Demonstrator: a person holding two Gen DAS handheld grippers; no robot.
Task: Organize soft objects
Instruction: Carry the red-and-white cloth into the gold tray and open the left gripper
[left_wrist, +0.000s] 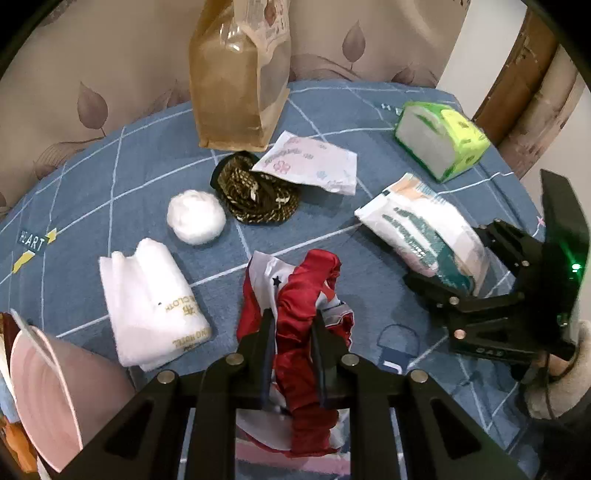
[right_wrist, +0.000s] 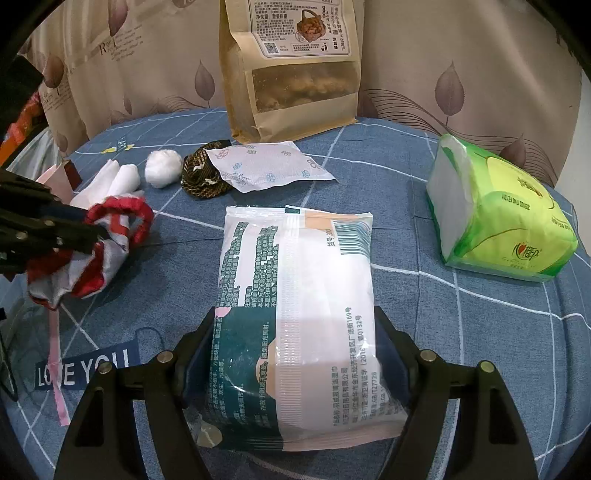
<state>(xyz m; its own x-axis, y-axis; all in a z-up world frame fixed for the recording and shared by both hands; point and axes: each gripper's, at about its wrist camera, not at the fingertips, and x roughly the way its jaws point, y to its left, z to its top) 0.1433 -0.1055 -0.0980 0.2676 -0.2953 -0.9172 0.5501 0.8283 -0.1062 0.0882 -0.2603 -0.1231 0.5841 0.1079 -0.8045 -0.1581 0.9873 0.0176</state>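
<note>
My left gripper (left_wrist: 293, 315) is shut on a crumpled red and white cloth (left_wrist: 299, 295), pinching its red folds just above the blue checked cover (left_wrist: 110, 177). In the right wrist view that cloth (right_wrist: 118, 218) hangs from the left gripper (right_wrist: 98, 234) at the left edge. My right gripper (right_wrist: 295, 314) has a white and green wet wipes pack (right_wrist: 303, 280) between its fingers, which press its near end from both sides. In the left wrist view the pack (left_wrist: 417, 229) sits tilted in the right gripper (left_wrist: 458, 258).
On the cover lie a folded white towel (left_wrist: 151, 306), a cotton ball (left_wrist: 195, 218), a dark patterned cloth (left_wrist: 255, 199), a flowered white sachet (left_wrist: 310, 162) and a green tissue pack (left_wrist: 439, 136). A brown paper bag (left_wrist: 236, 81) stands at the back. A pink container (left_wrist: 48, 391) sits lower left.
</note>
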